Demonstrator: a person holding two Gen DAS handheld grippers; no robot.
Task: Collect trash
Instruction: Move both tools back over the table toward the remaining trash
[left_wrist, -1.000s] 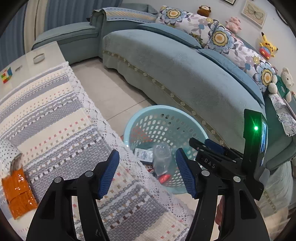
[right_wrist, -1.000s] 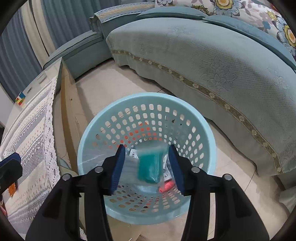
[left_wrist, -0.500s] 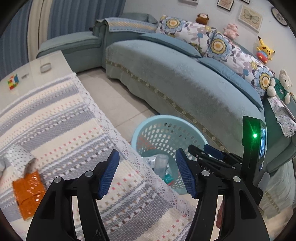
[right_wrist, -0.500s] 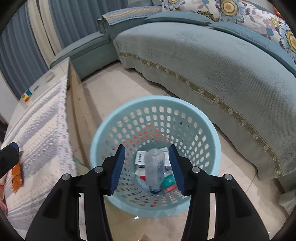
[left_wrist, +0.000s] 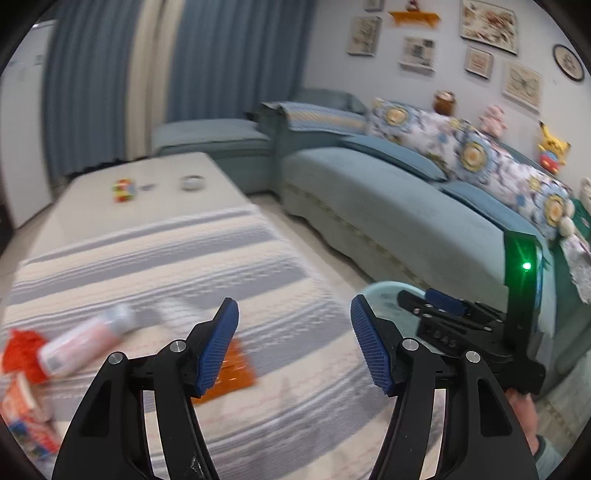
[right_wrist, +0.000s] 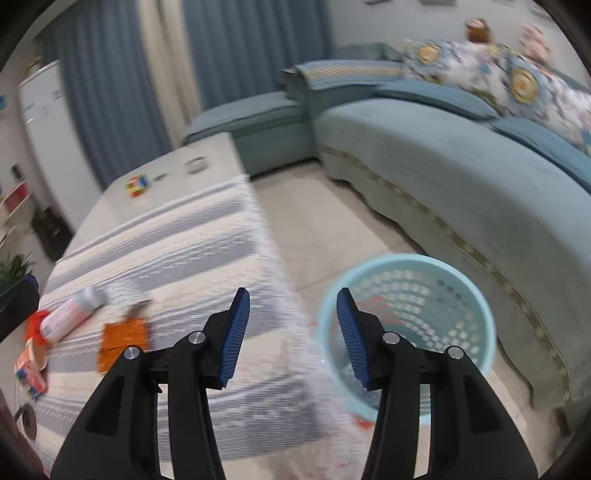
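The blue-green sofa (right_wrist: 461, 177) fills the room beyond and to the right of both pairs of jaws. The worktop (left_wrist: 155, 206) with its striped cloth (left_wrist: 147, 266) lies under and ahead of the left gripper (left_wrist: 293, 341) and to the left of the right gripper (right_wrist: 291, 332). Both grippers are about half open, and nothing is between the jaws of either one. The light blue basket (right_wrist: 461, 295) stands on the floor just right of the right jaws; in the left wrist view only a piece of its rim shows behind the right jaw. Some trash seems to lie at its bottom, but the blur makes it hard to name, so I judge that part of the task is done. The rest is on the cloth, all to the left of the jaws: a pale bottle (right_wrist: 70, 312), an orange wrapper (right_wrist: 123, 339), a red crumpled piece (left_wrist: 20, 350) and a small printed carton (right_wrist: 29, 365) near the edge of the view. The bottle lies on its side, its long axis slanted, with the pale end up and toward the jaws and the other end touching the red piece. The wrapper lies flat, nearest to the left jaw of each gripper, and its long side runs roughly toward the camera. At least these four pieces are left to collect, I think.
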